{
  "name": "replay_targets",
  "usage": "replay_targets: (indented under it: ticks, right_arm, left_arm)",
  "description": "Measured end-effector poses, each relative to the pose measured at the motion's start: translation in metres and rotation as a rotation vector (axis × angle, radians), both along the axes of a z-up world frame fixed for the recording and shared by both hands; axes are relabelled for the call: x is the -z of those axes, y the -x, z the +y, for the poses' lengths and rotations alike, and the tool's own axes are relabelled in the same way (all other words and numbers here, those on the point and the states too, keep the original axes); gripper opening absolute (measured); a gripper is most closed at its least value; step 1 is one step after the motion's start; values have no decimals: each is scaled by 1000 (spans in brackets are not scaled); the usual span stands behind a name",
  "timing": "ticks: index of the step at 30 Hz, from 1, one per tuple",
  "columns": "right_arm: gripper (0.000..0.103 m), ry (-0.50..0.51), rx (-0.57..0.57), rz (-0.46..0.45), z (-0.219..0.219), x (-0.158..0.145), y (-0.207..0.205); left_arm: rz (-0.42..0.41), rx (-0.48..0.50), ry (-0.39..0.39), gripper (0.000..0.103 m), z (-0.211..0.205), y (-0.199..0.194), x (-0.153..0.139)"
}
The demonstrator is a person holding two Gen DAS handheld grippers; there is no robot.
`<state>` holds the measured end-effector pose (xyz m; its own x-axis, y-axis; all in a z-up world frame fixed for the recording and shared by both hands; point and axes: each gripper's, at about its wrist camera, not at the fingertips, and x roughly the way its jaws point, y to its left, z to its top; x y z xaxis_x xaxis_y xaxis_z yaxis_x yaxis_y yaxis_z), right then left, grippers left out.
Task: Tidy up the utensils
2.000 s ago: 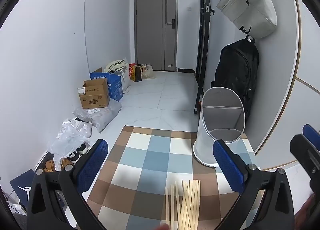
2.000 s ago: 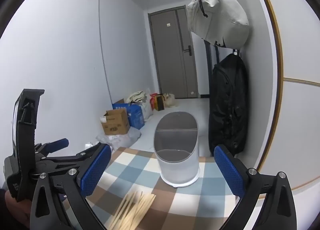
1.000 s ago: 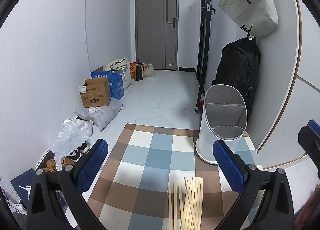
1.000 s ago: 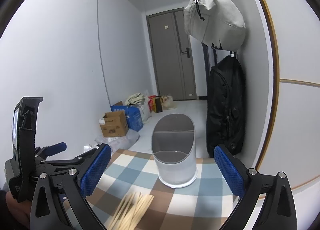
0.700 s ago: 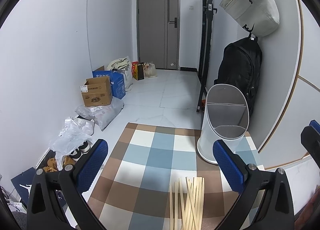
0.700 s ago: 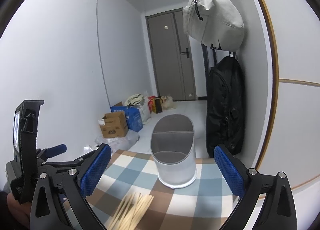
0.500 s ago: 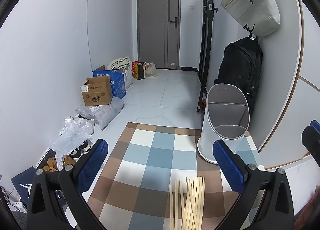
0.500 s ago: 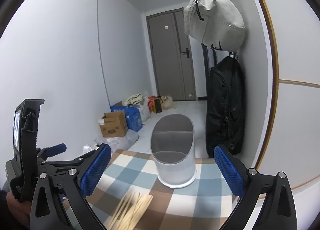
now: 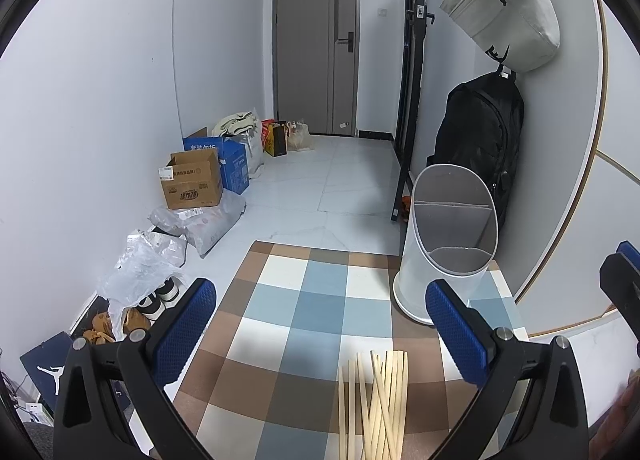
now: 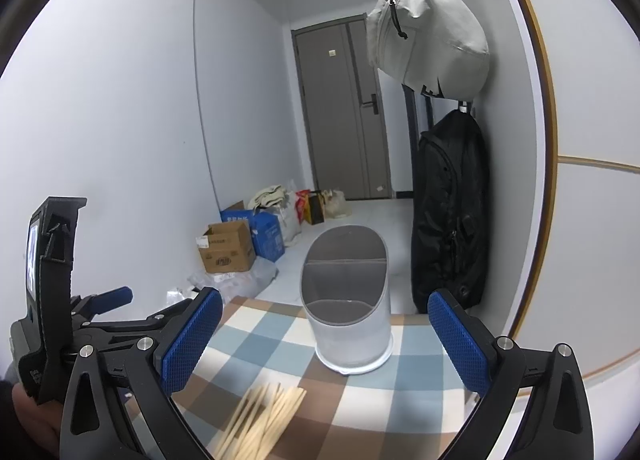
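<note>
A bundle of pale wooden chopsticks [image 9: 376, 400] lies on the checked cloth [image 9: 304, 312], near its front edge; it also shows in the right wrist view [image 10: 260, 416]. A white utensil holder [image 9: 448, 256] with divided compartments stands upright at the cloth's far right, and in the right wrist view [image 10: 348, 300] too. My left gripper [image 9: 320, 332] is open and empty, above and just behind the chopsticks. My right gripper [image 10: 324, 340] is open and empty, in front of the holder. The left gripper's body [image 10: 52, 300] shows at the right wrist view's left.
The cloth's far edge drops to a white tiled floor [image 9: 344, 180]. A black backpack [image 9: 480, 140] and a grey bag [image 9: 504, 8] hang on the right wall by the holder. Cardboard boxes [image 9: 192, 180], plastic bags and shoes line the left wall.
Both views have drifted slightly; the chopsticks and holder sit a little further from the left gripper than two seconds ago. Both grippers have stayed open and empty.
</note>
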<state>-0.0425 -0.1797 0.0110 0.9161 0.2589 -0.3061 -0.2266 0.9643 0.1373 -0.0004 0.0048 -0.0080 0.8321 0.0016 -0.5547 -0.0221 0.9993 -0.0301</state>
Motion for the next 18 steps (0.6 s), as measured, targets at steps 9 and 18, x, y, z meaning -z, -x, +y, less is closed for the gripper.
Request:
replay_targets:
  ticks: [9,18]
  right_arm:
    - [103,-3,-4,5,0,2,-3]
    - [103,5,-11,9,4,5,-4]
  left_arm:
    - [13,3,8,102,3,-2,1]
    - [33,9,11,102,2,-4,6]
